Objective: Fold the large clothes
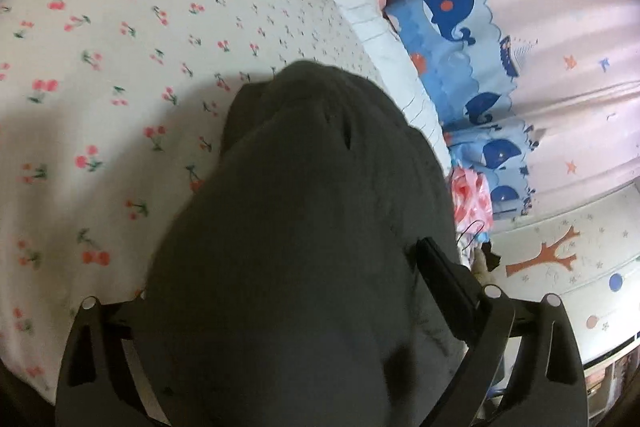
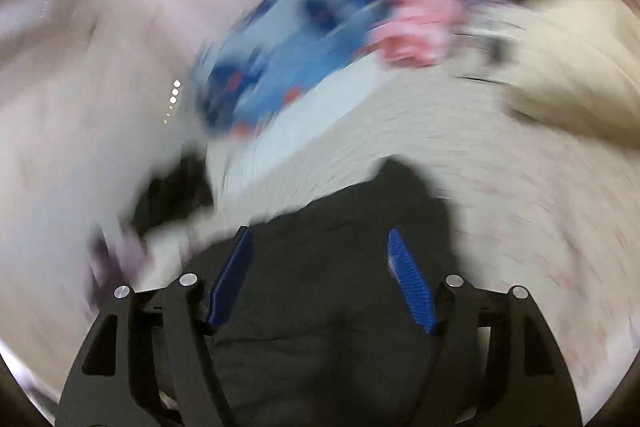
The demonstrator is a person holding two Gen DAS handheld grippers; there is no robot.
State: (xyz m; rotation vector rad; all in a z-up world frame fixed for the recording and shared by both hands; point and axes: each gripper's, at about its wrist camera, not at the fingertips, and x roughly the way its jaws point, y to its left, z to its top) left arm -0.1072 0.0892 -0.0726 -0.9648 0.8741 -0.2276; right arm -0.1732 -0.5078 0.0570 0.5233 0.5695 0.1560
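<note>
Garment (image 1: 304,227), dark grey, soft, limp, bulky, draped over left hand-held gripper (image 1: 280,307) above bed (image 1: 120,67); grip state unclear. Right hand-held gripper (image 2: 320,267) spread wide over it. Grab hems or corners.

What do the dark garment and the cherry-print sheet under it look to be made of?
Dark garment: probably thick, matte knit or fleece; it drapes in soft rounded folds with no shine. Cherry-print sheet: likely thin woven cotton, flat and matte, though the weave is too fine to confirm.
</note>
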